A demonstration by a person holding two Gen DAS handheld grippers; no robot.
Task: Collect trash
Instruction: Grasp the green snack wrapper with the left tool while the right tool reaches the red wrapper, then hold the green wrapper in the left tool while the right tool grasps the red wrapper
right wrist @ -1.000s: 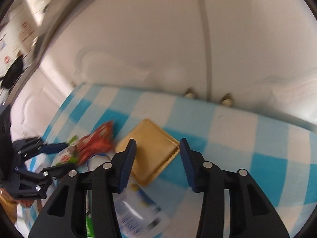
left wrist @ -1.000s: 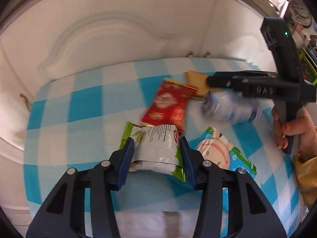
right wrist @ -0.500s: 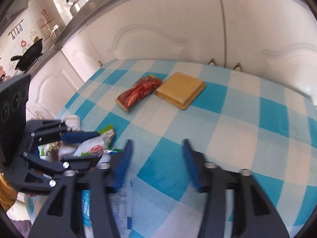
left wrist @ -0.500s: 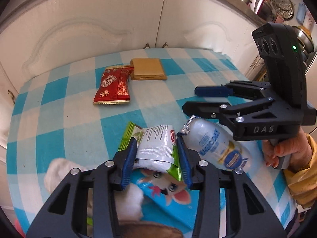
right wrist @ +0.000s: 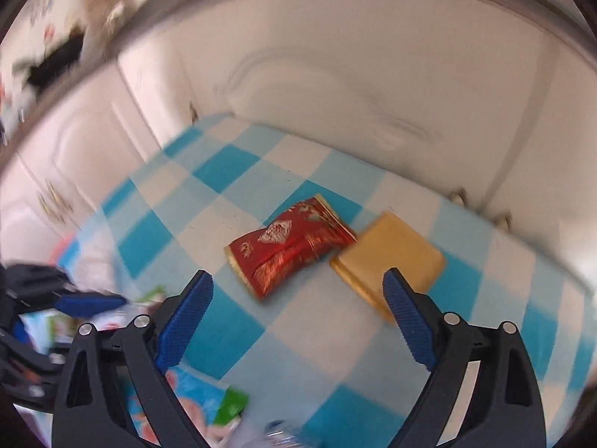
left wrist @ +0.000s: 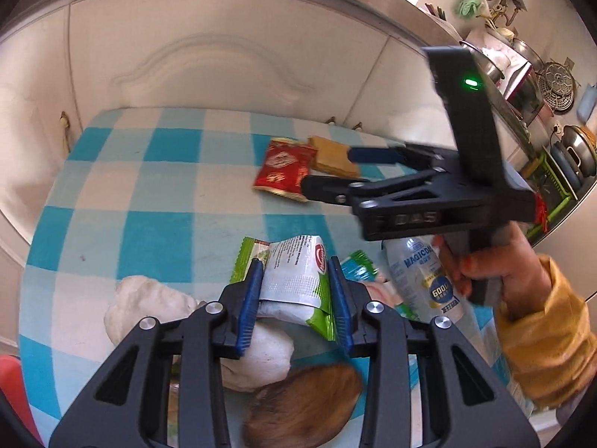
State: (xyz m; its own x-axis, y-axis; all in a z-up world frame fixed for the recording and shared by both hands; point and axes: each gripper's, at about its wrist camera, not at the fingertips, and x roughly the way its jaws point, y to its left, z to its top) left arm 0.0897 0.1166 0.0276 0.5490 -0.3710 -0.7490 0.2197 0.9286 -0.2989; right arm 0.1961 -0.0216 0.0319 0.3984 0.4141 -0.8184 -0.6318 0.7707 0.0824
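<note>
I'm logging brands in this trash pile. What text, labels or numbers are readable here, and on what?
"DAS": on the side of the right gripper.
"MAGICDA...": on the clear bottle; the rest is hidden.
"600": also on the bottle's label.
Red packet: an emblem and print, too blurred to read.
Green-and-white packet in the left gripper: fine print and a red logo, too small to read.
</note>
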